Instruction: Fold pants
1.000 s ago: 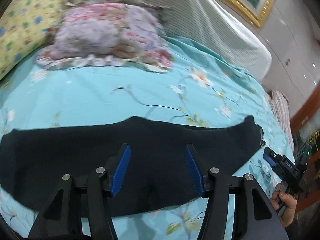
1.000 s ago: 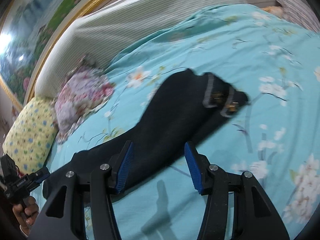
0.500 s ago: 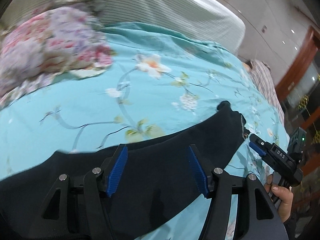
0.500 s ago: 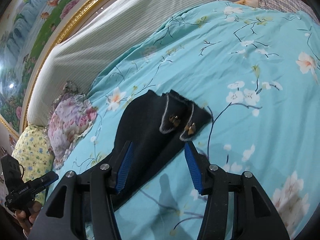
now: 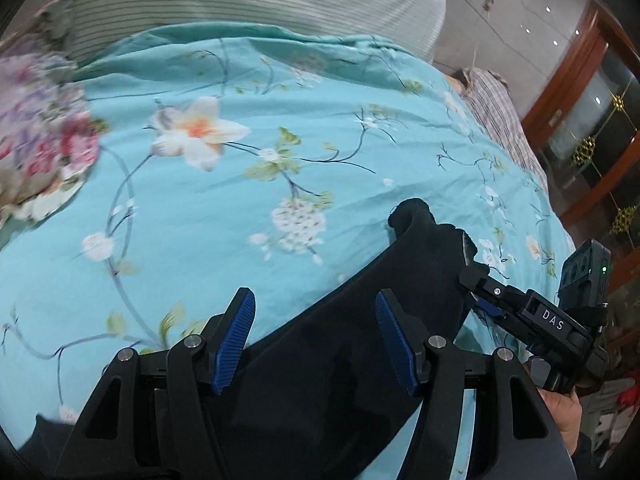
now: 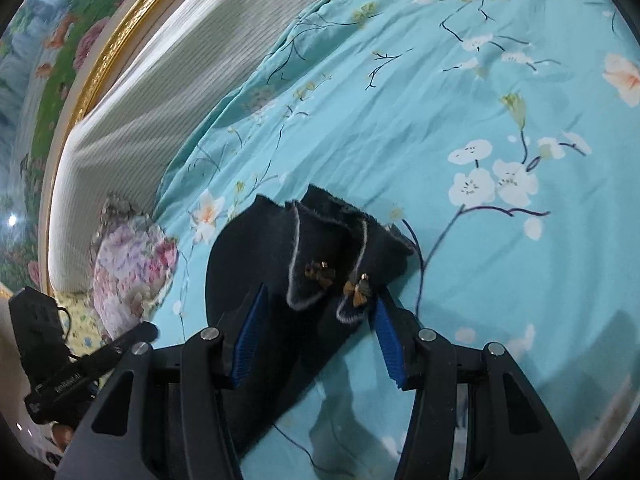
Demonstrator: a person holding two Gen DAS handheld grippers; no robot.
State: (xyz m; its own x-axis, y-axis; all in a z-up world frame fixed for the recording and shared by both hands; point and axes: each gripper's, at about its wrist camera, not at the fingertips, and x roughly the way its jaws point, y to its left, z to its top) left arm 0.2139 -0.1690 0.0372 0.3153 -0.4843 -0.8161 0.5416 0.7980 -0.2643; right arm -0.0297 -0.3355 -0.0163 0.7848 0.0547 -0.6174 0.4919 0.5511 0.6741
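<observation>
— Turquoise cotton covered nearly everything: a bedsheet printed with white blossoms and thin dark branches. What else lay around the pants?

— A floral pillow sat near the headboard, with a yellow patterned pillow just visible behind it. A ribbed pale headboard cover rose behind those, and above it ran the gold frame of a painted picture. In the left wrist view a plaid cloth lay at the far edge of the bed, and a wooden cabinet with glass stood beyond.

— Did anything stand in the way?

— Nothing lay on the pants. They were black, stretched flat on the sheet, with two grey-edged cuffs carrying small gold ornaments lying side by side at the end nearest the right gripper.

— How stood that claw?

— Its blue pads were apart, straddling the cuff end from above; I could not tell whether they touched the cloth, and they were not pinched on it.

— The other one?

— The left gripper hovered over the dark fabric a little way along from that end, its fingers spread wide with nothing clamped between them. A hand showed at the right, behind the right gripper.
</observation>
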